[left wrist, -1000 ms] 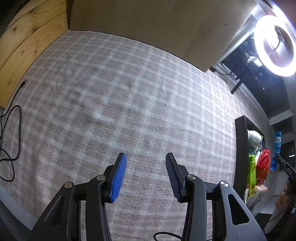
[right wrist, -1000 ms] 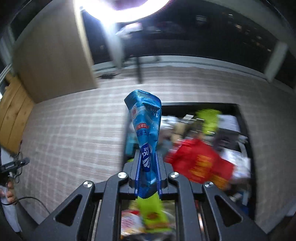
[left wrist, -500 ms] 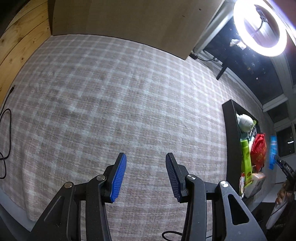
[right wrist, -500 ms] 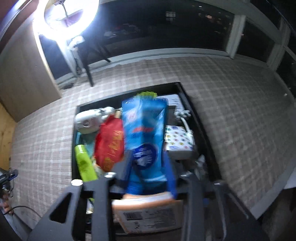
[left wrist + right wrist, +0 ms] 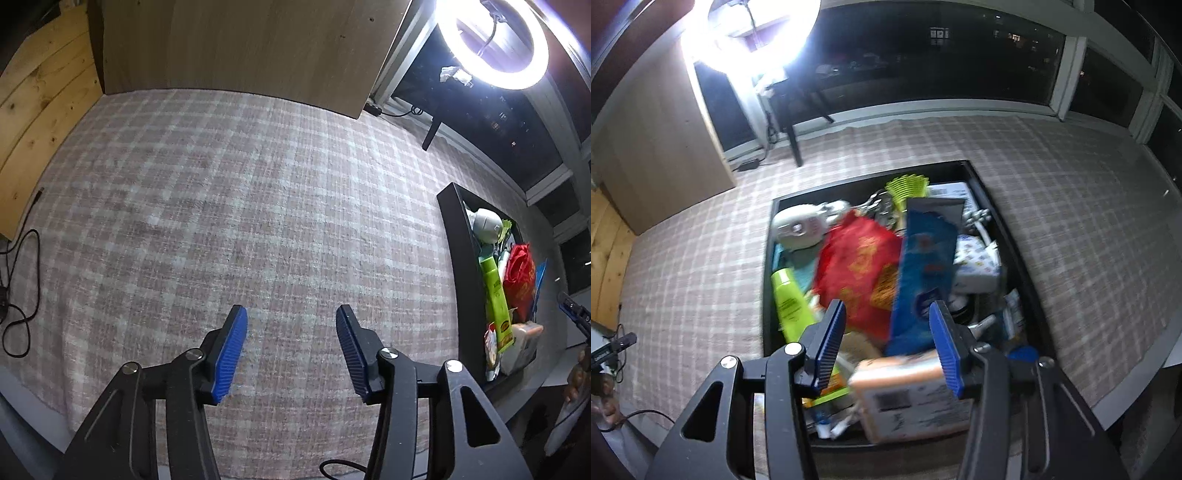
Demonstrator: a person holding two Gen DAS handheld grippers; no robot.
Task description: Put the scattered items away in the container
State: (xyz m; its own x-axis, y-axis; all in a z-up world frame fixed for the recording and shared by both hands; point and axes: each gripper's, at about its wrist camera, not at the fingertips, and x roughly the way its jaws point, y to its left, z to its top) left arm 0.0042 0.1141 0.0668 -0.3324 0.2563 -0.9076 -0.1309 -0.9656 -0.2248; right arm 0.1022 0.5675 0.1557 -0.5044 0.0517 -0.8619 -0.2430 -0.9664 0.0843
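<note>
Looking through my left camera, I see my left gripper point(image 5: 291, 325) over the checked rug point(image 5: 229, 206). Its jaws are opening and nothing is between them. The black box point(image 5: 448, 240) sits far to the right, full of things.

Through my right camera, my right gripper point(image 5: 888, 321) hangs over the box point(image 5: 767, 273). Its jaws are opening. The blue packet point(image 5: 925, 266) shows between them, blurred, on top of the pile, beside a red bag point(image 5: 860, 266). No pad presses it.
</note>
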